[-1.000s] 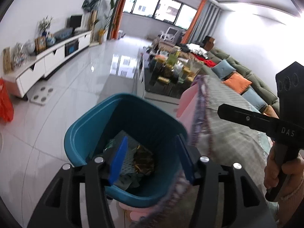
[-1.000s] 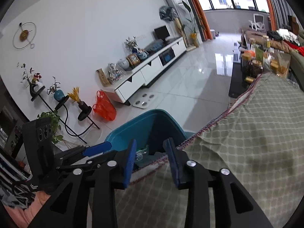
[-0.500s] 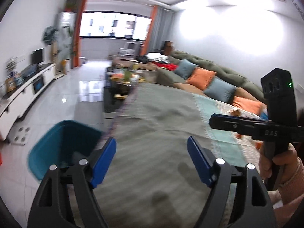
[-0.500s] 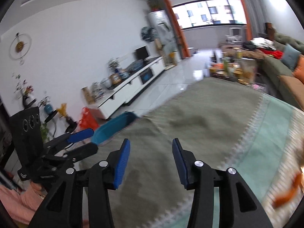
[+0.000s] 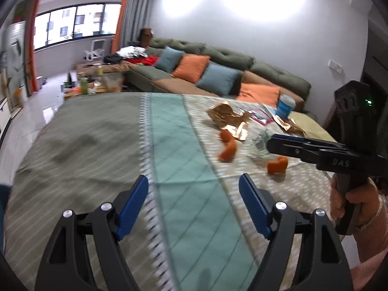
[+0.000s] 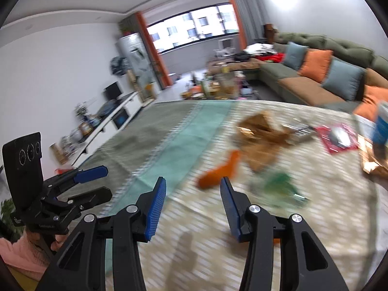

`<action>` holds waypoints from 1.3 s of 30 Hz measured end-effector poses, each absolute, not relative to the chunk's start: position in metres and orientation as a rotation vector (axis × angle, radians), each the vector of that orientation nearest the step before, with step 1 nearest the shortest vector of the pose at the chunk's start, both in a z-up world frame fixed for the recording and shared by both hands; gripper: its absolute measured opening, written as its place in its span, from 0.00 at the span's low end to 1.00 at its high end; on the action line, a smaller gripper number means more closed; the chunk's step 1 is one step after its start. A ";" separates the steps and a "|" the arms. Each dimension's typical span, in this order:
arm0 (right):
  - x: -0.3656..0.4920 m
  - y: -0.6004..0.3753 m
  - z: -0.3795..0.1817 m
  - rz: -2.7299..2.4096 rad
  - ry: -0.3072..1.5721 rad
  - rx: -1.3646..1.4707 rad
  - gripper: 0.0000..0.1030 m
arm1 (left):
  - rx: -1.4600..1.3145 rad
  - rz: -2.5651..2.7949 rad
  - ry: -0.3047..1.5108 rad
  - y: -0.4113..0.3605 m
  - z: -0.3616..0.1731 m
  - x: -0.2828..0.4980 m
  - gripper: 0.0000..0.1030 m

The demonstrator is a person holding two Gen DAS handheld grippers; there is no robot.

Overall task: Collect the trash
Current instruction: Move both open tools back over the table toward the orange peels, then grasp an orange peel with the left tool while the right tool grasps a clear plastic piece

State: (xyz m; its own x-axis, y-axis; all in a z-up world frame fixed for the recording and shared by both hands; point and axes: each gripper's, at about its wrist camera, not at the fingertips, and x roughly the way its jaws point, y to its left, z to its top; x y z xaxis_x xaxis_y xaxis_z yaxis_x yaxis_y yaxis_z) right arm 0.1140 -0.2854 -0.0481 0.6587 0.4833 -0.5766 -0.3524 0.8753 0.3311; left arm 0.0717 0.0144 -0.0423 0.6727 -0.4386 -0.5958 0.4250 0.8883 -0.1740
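Observation:
Trash lies on the far right part of the cloth-covered table (image 5: 97, 133): two orange peel pieces (image 5: 228, 148) (image 5: 277, 165), a crumpled gold foil wrapper (image 5: 228, 118), a clear crumpled plastic piece with green print (image 5: 260, 143) and a red packet (image 5: 260, 116). My left gripper (image 5: 192, 181) is open and empty over the teal stripe, short of the peel. My right gripper (image 6: 193, 181) is open too, with the long orange peel (image 6: 218, 172) just beyond its tips and nothing between them. The foil wrapper (image 6: 262, 135) and green plastic (image 6: 281, 184) are blurred in the right wrist view.
A blue and white tub (image 5: 285, 105) stands at the table's far right. Behind the table runs a green sofa (image 5: 218, 58) with orange and blue cushions. A cluttered coffee table (image 6: 218, 84) and a white TV cabinet (image 6: 116, 116) are further off. A sliver of the teal bin (image 5: 3, 198) shows at the left edge.
Both grippers have swung from the teal bin across the table to the trash. The left jaws have opened wider. The bin has slid out of view.

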 end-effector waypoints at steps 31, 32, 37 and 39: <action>0.166 -0.329 -0.073 0.437 0.782 0.227 0.56 | 0.096 -0.536 0.870 -0.103 -0.070 0.162 0.26; 0.166 -0.329 -0.073 0.439 0.782 0.226 0.56 | 0.099 -0.535 0.868 -0.103 -0.071 0.162 0.26; 0.167 -0.328 -0.074 0.442 0.786 0.225 0.56 | 0.102 -0.535 0.860 -0.102 -0.070 0.162 0.25; 0.166 -0.327 -0.074 0.449 0.791 0.221 0.55 | 0.094 -0.539 0.858 -0.101 -0.070 0.160 0.24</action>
State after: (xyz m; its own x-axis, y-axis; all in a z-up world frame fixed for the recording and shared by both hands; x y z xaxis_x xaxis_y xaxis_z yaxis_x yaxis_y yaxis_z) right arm 0.1664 -0.3271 -0.0741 0.6158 0.4674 -0.6343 -0.3047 0.8837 0.3553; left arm 0.1602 -0.1006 -0.0700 0.5290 -0.4140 -0.7408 0.4877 0.8627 -0.1338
